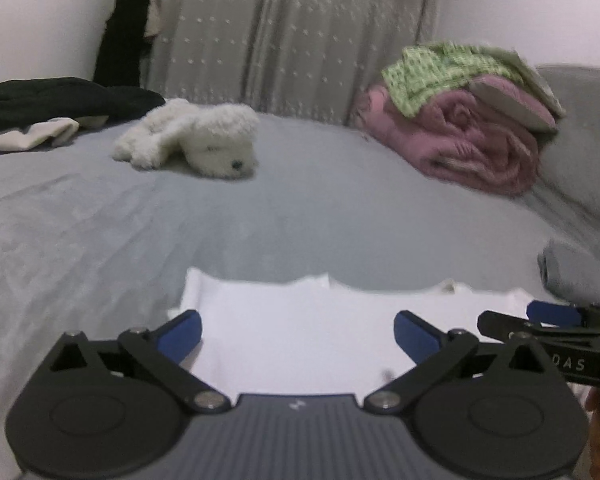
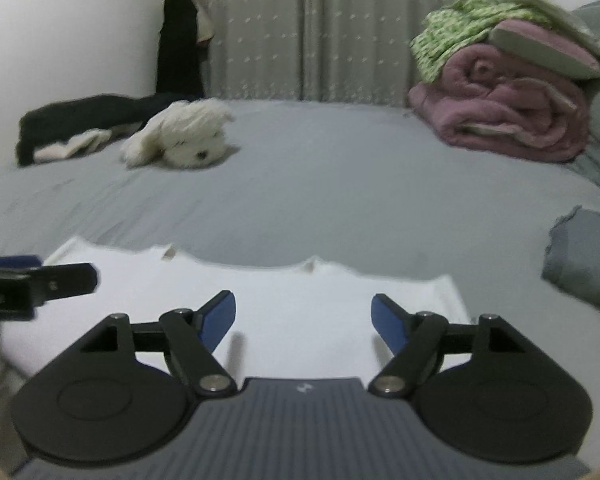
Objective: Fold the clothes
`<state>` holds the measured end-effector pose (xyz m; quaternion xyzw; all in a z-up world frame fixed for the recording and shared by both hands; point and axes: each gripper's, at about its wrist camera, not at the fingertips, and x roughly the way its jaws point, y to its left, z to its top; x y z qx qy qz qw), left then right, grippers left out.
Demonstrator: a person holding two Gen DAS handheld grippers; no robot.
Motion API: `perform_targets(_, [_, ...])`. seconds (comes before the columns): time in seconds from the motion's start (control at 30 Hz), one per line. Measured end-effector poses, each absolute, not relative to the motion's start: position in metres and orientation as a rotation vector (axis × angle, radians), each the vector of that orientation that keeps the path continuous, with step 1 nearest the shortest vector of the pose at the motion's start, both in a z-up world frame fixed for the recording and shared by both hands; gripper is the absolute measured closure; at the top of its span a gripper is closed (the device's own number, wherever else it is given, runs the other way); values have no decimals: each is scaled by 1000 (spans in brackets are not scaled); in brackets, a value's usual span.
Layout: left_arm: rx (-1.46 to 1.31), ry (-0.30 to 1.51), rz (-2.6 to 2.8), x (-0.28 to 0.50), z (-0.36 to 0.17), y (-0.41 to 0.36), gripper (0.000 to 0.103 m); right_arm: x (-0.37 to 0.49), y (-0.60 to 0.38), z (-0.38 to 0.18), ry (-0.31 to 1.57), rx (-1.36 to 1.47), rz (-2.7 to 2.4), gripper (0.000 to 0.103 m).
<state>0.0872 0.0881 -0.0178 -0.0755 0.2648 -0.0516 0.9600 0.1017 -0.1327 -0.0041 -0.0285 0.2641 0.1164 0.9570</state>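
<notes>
White garment (image 1: 300,332) flat beneath both spread tools, left tool (image 1: 298,330), right tool (image 2: 303,318)

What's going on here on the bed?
A person holds two grippers over a white garment spread flat on the grey bed. The left gripper and right gripper are both open, gripping nothing. A white plush dog, dark clothes and a rolled pink blanket lie farther back.

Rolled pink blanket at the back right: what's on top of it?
On the rolled pink blanket lies a crumpled green-and-white patterned cloth, beside a flat folded pink-and-cream piece. Anything beneath those two is covered.
</notes>
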Motion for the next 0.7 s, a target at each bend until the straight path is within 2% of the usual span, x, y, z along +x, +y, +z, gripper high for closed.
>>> perform_targets(0.27, [14, 557, -147, 78, -30, 81, 1, 88, -154, -17, 565, -69, 249, 19])
perform_targets(0.7, [41, 592, -207, 56, -28, 93, 1, 49, -186, -10, 548, -69, 277, 17])
